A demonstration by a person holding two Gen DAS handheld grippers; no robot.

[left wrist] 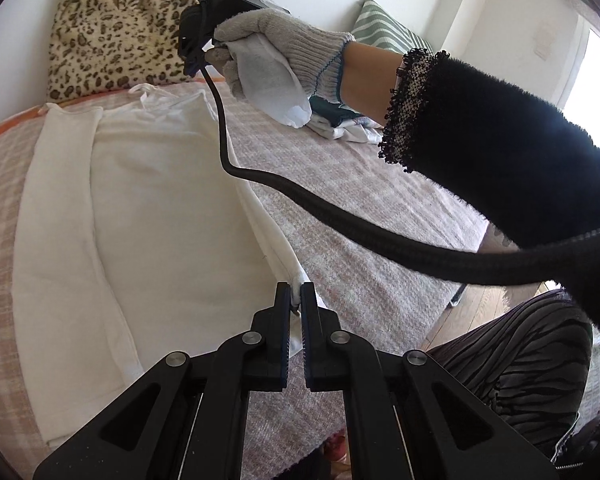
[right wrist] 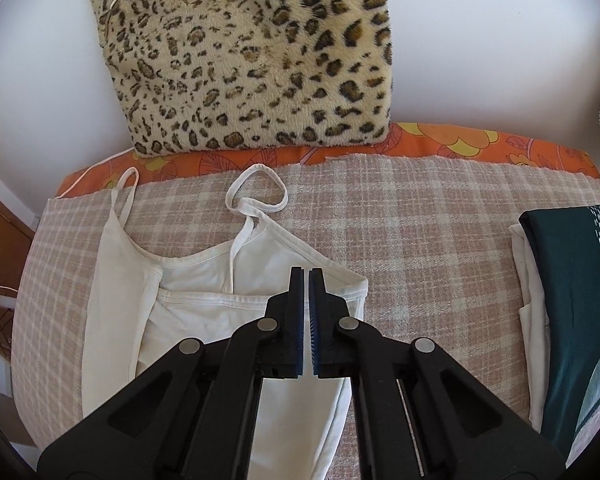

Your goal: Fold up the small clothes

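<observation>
The white camisole [right wrist: 188, 312], thin straps looped, lies partly folded on the plaid blanket [right wrist: 420, 240]. Left gripper [left wrist: 295, 294] fingers pinch its hem corner; right gripper [right wrist: 306, 280] fingers clamp its top edge near the leopard cushion [right wrist: 252, 60].

A white camisole [right wrist: 204, 320] with thin straps lies flat on the bed, its left side folded inward. Its right edge sits between both sets of jaws.
</observation>
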